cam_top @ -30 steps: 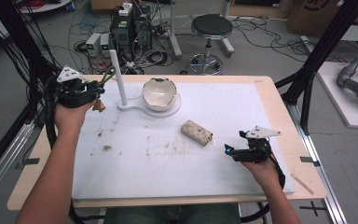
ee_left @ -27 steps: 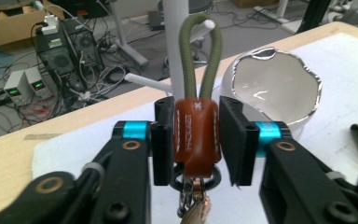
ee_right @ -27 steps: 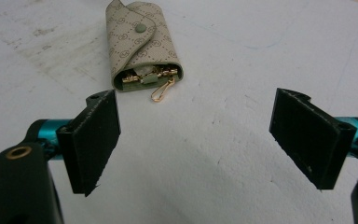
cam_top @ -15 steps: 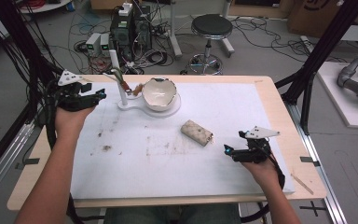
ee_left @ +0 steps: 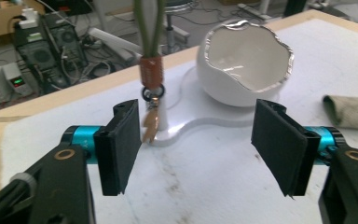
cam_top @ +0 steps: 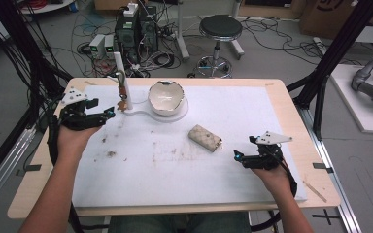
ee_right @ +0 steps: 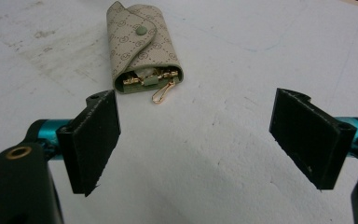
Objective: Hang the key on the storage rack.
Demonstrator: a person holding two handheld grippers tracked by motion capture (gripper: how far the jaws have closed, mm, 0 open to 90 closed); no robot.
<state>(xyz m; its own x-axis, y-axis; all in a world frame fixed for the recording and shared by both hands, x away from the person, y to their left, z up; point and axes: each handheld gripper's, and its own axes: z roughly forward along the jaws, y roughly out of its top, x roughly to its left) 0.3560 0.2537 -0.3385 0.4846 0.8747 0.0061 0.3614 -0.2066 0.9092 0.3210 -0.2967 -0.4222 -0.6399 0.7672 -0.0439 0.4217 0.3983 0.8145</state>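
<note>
Since the earlier frame the left gripper (cam_top: 108,113) has drawn back from the white stand (cam_top: 126,99) with its fingers spread, leaving the keychain (ee_left: 150,88) hanging on the stand's hook, its gold charm dangling just off the left finger in the left gripper view. Nearest the person, the right gripper (cam_top: 238,156) rests low on the table (cam_top: 141,184), fingers spread and empty, aimed at the key pouch (ee_right: 141,48) lying flat ahead. Hanging appears complete; the pouch, untouched, likely remains, beyond it the egg-shaped bowl (cam_top: 165,96).

Cord loop (ee_left: 150,28) cut off at top edge, small gold charm (ee_left: 150,123) blurred, partly behind left gripper (ee_left: 205,144) jaw
</note>
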